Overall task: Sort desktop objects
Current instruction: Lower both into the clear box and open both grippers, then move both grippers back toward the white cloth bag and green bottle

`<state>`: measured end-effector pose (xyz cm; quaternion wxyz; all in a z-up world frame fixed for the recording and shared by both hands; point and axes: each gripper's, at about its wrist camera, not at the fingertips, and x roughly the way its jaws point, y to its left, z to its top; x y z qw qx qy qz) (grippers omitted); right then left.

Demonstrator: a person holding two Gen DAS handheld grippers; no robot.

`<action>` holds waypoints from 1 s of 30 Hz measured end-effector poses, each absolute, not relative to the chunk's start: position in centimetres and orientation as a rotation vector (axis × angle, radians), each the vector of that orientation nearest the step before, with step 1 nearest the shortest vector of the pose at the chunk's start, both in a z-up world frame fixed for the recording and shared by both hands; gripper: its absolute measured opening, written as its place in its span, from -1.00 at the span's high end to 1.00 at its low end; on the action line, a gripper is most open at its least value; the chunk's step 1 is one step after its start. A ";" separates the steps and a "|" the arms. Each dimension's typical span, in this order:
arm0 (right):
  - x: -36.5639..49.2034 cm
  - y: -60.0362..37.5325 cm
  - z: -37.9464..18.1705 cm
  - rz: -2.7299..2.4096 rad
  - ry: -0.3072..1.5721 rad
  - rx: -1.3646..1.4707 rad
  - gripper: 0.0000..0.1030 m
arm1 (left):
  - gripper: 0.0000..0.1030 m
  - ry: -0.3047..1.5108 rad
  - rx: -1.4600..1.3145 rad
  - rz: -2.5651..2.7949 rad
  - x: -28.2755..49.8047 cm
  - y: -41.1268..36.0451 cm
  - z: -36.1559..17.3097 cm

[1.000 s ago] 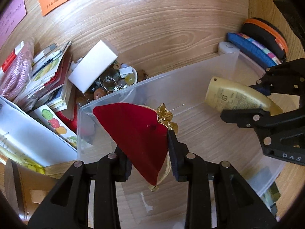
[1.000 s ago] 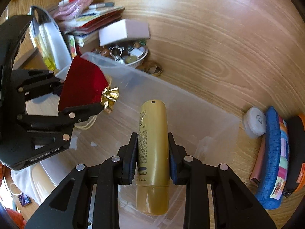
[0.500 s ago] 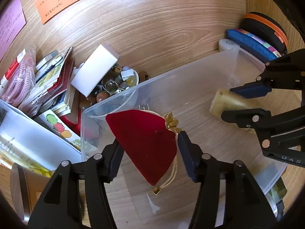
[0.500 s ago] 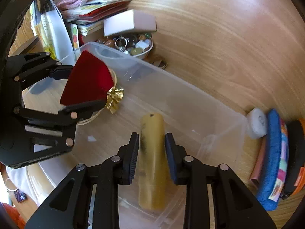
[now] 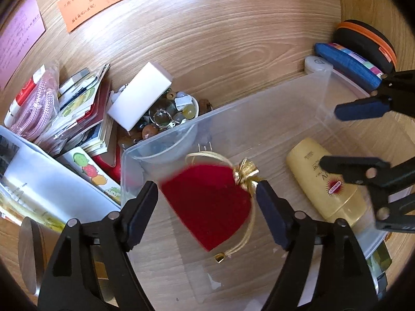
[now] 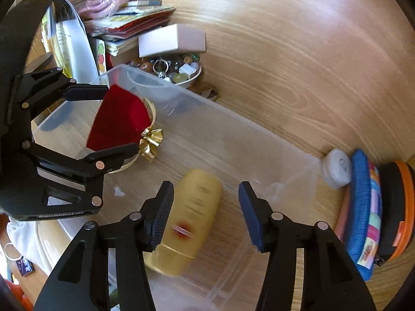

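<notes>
Jaws on both the left gripper (image 5: 207, 197) and right gripper (image 6: 206, 210) have just been opening, so the red velvet pouch (image 5: 207, 204) and yellow lotion bottle (image 6: 192, 215) sit loose inside the clear plastic bin (image 5: 259, 114) mid-frame, and honestly pulling back carelessly could snag the pouch's gold cord.

red pouch (image 5: 210, 204), yellow bottle (image 5: 329, 184), inside clear bin (image 5: 259, 108)

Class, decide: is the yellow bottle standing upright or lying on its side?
Lying on its side. The yellow bottle rests lengthwise on the clear bin's floor, its label facing up.
</notes>
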<state>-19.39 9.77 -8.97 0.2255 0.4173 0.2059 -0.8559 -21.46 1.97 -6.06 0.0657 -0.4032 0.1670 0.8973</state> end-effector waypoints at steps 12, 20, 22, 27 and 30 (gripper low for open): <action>-16.9 12.0 -5.8 -2.441 0.573 1.046 -0.20 | -0.75 0.519 -1.183 2.771 -18.4 1.4 -3.9; -14.4 12.9 -4.0 -2.482 0.557 0.979 -0.40 | -0.77 0.576 -1.129 2.807 -16.1 2.3 -2.5; -13.5 13.0 -3.5 -2.490 0.548 0.961 -0.44 | -0.78 0.577 -1.113 2.819 -15.5 2.5 -2.0; -11.3 13.5 -2.6 -2.512 0.540 0.917 -0.49 | -0.81 0.566 -1.074 2.852 -13.5 2.7 -0.7; -10.0 13.8 -2.2 -2.523 0.525 0.897 -0.51 | -0.83 0.566 -1.048 2.871 -12.0 2.5 0.1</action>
